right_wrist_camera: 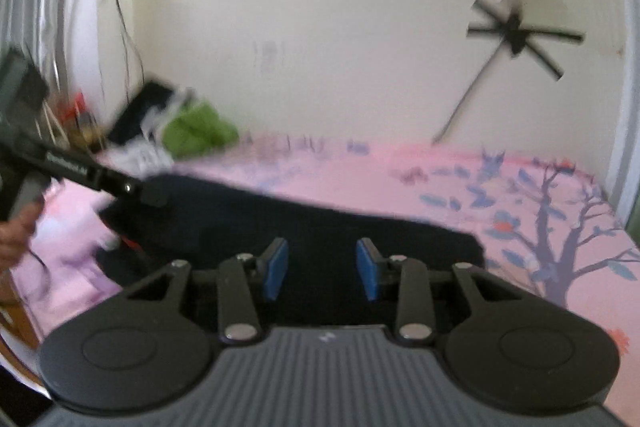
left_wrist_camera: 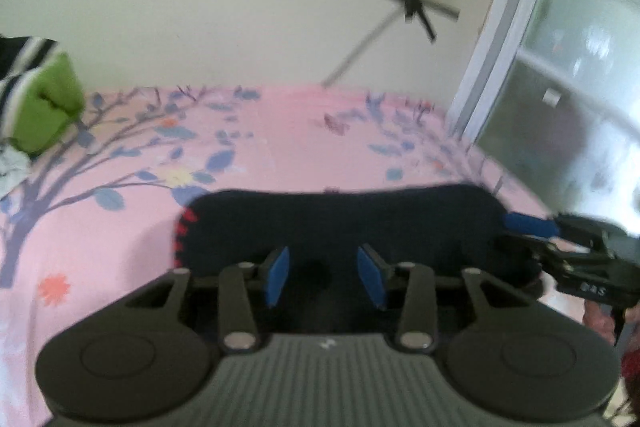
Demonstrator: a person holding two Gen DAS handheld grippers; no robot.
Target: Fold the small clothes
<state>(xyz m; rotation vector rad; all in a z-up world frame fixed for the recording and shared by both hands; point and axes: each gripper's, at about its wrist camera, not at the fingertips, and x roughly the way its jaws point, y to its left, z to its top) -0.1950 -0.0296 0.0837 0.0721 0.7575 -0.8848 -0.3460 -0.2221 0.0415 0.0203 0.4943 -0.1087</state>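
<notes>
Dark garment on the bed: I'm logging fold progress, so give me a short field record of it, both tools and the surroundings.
garment: dark navy piece lying flat on the bed, red marks at one end
surface: pink floral bedsheet
left tool: pads apart over the garment, nothing pinched
right tool: pads apart over the garment, nothing pinched
other clothes: green and striped pile at the bed's far edge by the wall
image quality: blurred
</notes>
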